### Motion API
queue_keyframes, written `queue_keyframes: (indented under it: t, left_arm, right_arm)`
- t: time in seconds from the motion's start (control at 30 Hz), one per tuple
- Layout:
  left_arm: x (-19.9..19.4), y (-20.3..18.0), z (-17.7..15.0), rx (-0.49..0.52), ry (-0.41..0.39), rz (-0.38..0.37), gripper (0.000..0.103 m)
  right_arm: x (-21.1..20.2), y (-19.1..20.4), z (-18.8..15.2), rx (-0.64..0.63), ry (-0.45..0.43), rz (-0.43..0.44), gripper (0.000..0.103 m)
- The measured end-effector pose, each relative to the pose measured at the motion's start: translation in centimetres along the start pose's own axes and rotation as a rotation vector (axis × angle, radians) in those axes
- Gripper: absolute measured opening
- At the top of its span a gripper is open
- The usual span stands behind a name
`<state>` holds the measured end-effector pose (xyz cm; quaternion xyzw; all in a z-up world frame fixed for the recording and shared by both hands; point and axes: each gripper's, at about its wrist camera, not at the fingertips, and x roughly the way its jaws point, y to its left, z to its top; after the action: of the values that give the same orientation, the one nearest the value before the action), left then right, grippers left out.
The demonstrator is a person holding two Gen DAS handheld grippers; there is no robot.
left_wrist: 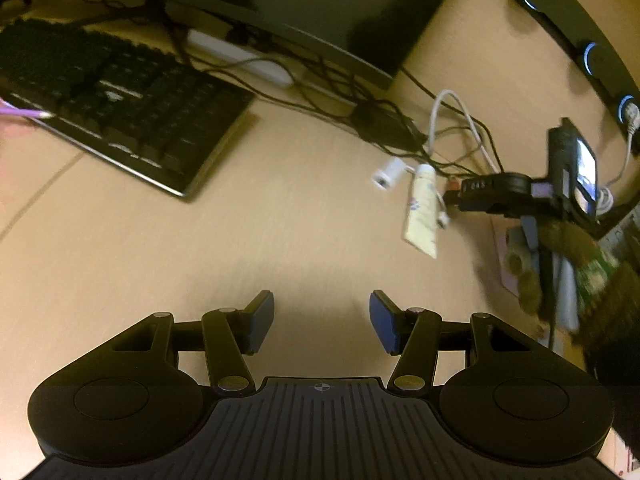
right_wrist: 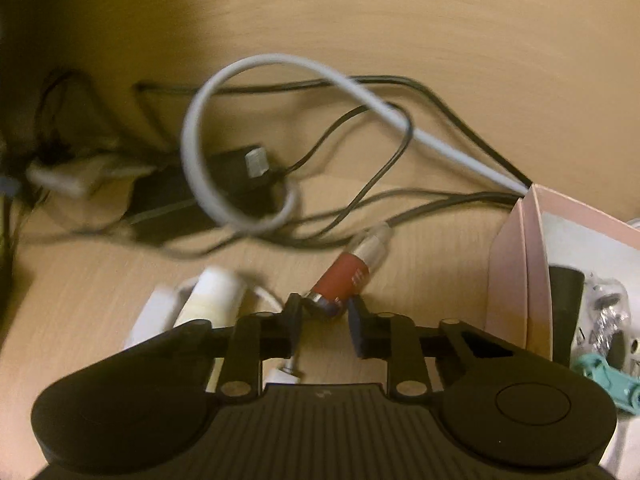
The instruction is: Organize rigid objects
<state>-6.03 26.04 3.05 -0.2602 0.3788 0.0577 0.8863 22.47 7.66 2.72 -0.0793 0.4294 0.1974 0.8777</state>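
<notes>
In the right wrist view my right gripper (right_wrist: pixel 323 312) is shut on a small red tube with a clear cap (right_wrist: pixel 349 271), gripped at its near end, the cap pointing away. A white tube (right_wrist: pixel 214 294) lies just left of the fingers. A pink box (right_wrist: pixel 532 248) with small items stands at the right. In the left wrist view my left gripper (left_wrist: pixel 322 322) is open and empty above bare desk. The right gripper (left_wrist: pixel 452 194) shows there at the right, next to a cream tube (left_wrist: pixel 422 210) and a white cylinder (left_wrist: pixel 386 174).
A black keyboard (left_wrist: pixel 120 100) lies at the left, a monitor base (left_wrist: pixel 320 8) behind. Tangled black cables (right_wrist: pixel 360 200), a grey cable loop (right_wrist: pixel 196 152) and a black adapter (right_wrist: pixel 200 196) lie past the red tube. A white power strip (left_wrist: pixel 240 58) lies under the monitor.
</notes>
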Motion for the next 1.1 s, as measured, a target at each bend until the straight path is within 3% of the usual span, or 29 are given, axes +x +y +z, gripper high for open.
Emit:
queue_keyframes:
  t: [0.33, 0.53, 0.73, 0.87, 0.93, 1.0, 1.1]
  left_arm:
    - [3.3, -5.4, -1.7, 0.089, 0.057, -0.126, 0.057]
    - [4.1, -8.4, -3.0, 0.096, 0.095, -0.147, 0.057]
    - [4.5, -11.3, -3.7, 0.159, 0.105, -0.108, 0.057]
    - [3.6, -12.8, -4.3, 0.203, 0.111, -0.101, 0.056]
    - [3.2, -13.1, -4.6, 0.216, 0.102, -0.076, 0.056]
    - [3.3, -13.1, -4.8, 0.214, 0.114, -0.078, 0.056]
    - [3.5, -13.4, -5.2, 0.23, 0.129, -0.086, 0.056]
  right_arm:
    - [-10.7, 1.4, -9.8, -0.22, -0.025, 0.074, 0.021]
    - [-13.8, -1.1, -14.9, -0.186, -0.018, 0.028, 0.021]
    - [-15.1, -3.3, -17.5, -0.131, -0.039, 0.087, 0.022]
    - [-15.8, -4.7, -18.3, -0.089, -0.089, 0.114, 0.049]
    - [-16.3, -5.4, -18.9, -0.081, -0.103, 0.153, 0.049]
    - [-16.8, -5.8, -19.4, -0.093, -0.126, 0.14, 0.05]
    - [-18.1, -6.9, -20.3, -0.083, -0.168, 0.115, 0.06]
